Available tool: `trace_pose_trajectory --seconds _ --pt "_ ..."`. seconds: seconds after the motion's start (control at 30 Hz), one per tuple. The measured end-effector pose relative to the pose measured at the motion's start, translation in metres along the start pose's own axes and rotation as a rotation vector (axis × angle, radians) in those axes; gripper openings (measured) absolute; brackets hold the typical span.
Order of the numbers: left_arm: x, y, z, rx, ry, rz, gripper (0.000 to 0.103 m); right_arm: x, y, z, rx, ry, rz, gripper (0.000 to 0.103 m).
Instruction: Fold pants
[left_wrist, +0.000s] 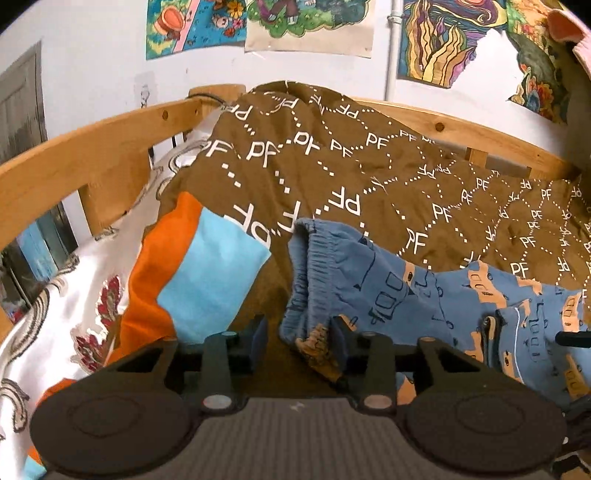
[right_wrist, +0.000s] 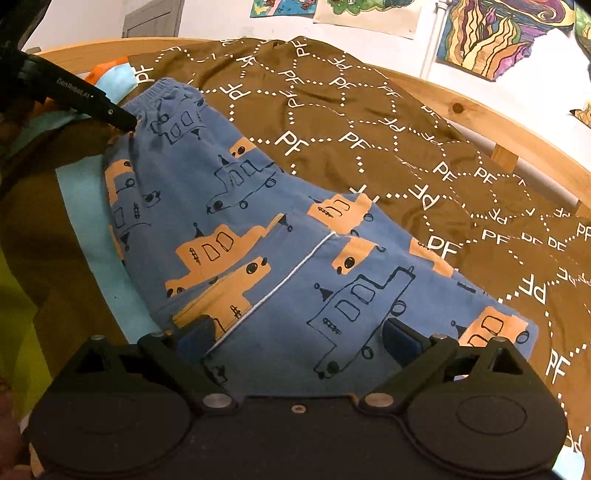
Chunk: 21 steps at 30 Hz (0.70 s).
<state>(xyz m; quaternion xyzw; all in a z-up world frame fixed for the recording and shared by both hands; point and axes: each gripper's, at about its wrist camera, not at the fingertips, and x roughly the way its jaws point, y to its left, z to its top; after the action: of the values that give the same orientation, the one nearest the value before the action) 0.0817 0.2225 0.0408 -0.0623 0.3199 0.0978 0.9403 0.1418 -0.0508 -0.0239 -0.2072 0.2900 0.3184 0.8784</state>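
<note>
The pants (right_wrist: 266, 229) are blue with orange and outlined boats and lie spread on a brown quilt (right_wrist: 388, 122) printed with white "PF" letters, which covers the bed. Their elastic waistband (left_wrist: 314, 258) is toward the head end, beside an orange and light-blue pillow (left_wrist: 192, 273); the legs run toward the near edge of the bed. A white line of stitching (right_wrist: 273, 291) crosses the cloth near that edge. A wooden rail (left_wrist: 74, 155) runs along the far edge of the bed, and coloured drawings (left_wrist: 310, 22) hang on the white wall behind it. A white cloth with red flowers (left_wrist: 74, 317) lies at the head-end corner.

The left gripper (left_wrist: 299, 343) is at the waistband corner, jaws partly open; a bunched fold of the pants rests against its right finger (left_wrist: 341, 339), while the left finger is clear of the cloth, so nothing is pinched. The right gripper (right_wrist: 299, 339) sits over the leg end with jaws wide apart, the flat cloth between them, not clamped.
</note>
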Motion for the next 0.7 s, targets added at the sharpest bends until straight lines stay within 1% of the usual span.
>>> trace_pose_trajectory --seconds 0.03,0.07,0.13,0.3,0.37,0.43,0.53,0.63,0.7 --pt "0.001 0.0 0.0 -0.003 0.005 -0.004 0.036 0.0 0.0 0.0 0.001 0.0 0.0 0.098" --pt "0.002 0.0 0.001 -0.009 0.013 -0.013 0.03 -0.001 0.0 0.0 0.001 0.0 0.0 0.098" --pt "0.002 -0.001 0.002 -0.015 0.019 -0.011 0.029 -0.001 0.0 0.0 -0.001 0.0 -0.003 0.098" --pt "-0.001 -0.001 0.005 -0.022 0.023 -0.014 0.018 -0.001 0.0 0.0 -0.007 -0.001 -0.004 0.098" --pt "-0.003 -0.003 0.005 -0.024 0.018 -0.01 0.017 -0.004 0.0 0.001 -0.01 -0.015 -0.013 0.098" --pt "-0.007 -0.007 0.006 -0.011 0.005 -0.002 0.016 -0.009 0.001 0.005 -0.019 -0.056 -0.031 0.098" --pt "-0.013 -0.018 0.006 0.038 -0.019 0.02 0.016 -0.011 0.0 0.017 -0.046 -0.096 -0.05 0.097" --pt "-0.022 -0.032 0.007 0.097 -0.054 0.031 0.015 -0.002 -0.002 0.031 -0.078 -0.104 -0.068 0.096" --pt "-0.027 -0.04 0.007 0.127 -0.073 0.032 0.015 0.011 -0.003 0.037 -0.099 -0.089 -0.08 0.096"
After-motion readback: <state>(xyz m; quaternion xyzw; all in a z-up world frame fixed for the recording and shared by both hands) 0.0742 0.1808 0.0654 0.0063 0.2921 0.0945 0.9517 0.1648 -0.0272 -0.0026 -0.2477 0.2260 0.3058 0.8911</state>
